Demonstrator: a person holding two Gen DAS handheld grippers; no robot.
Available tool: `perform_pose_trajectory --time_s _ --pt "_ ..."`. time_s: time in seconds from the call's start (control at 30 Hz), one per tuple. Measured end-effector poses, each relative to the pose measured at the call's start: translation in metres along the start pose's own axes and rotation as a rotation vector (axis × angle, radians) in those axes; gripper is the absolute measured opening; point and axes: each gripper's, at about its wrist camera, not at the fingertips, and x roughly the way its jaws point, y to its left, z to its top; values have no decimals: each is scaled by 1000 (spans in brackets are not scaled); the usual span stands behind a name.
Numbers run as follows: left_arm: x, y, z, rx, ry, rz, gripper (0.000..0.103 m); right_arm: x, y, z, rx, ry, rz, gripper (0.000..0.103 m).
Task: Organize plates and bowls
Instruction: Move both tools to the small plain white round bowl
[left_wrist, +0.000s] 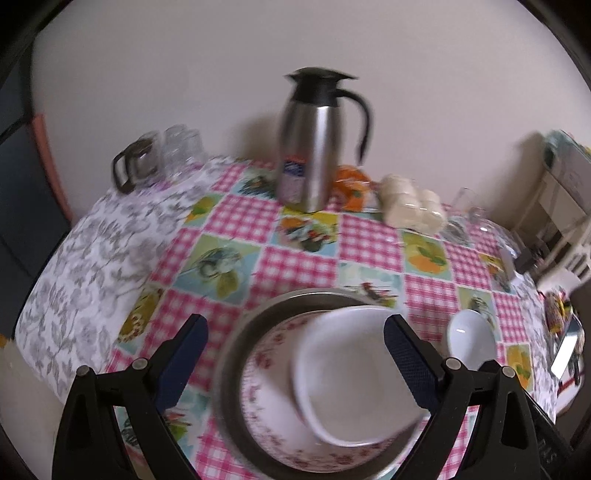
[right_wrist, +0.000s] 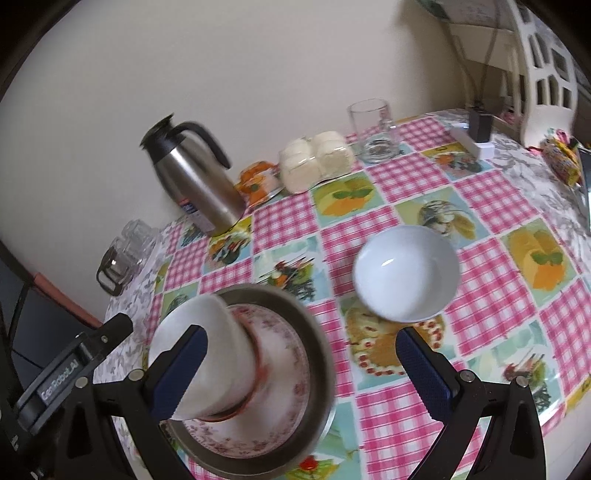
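Checked oilcloth in pink covers the table (right_wrist: 491, 206), which carries everything noted below. Largest of the task's items is a steel plate (left_wrist: 236, 347) near the front edge, with a flowered plate (left_wrist: 266, 406) nested in it and a white bowl (left_wrist: 354, 376) resting tilted on top. A second, round white bowl (right_wrist: 406, 273) sits alone on the cloth just to the right of the stack, apart from it. A steel jug (left_wrist: 314, 147) stands against the wall, well clear.

Handling, as judged: the flowered plate and both bowls look like glazed ceramic or melamine, so stiff, smooth and liable to slip or chip; the steel plate is rigid and light. The loose bowl is best taken by its rim, one pad inside and one outside. The tilted bowl looks unsettled and could slide if knocked.

Left gripper (left_wrist: 295, 332) hovers over the stack, angled downward, jaws wide apart and pressing on nothing. Right gripper (right_wrist: 299, 343) points down likewise, jaws fully apart and empty; the loose bowl lies just beyond them.
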Motion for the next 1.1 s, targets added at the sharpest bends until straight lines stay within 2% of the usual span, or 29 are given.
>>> perform_pose_trajectory --time_s 0.2,0.43,0.57,0.8,0.97,1.1 --pt "-3 -47 -7 87 -9 -80 96 -13 -39 11 58 -19 -27 103" --pt "-1 -109 -17 188 -2 -196 96 -27 -91 24 129 -47 -100 103" --pt "5 -134 -18 231 7 -232 96 -29 -118 27 166 -50 -133 103" --pt "30 -157 -21 233 49 -268 96 -22 -152 30 207 -27 -195 103" --pt "41 -164 -20 206 54 -330 96 -14 -165 31 223 -3 -208 103" --pt "49 -169 -19 230 26 -309 96 -4 -172 29 232 18 -216 103"
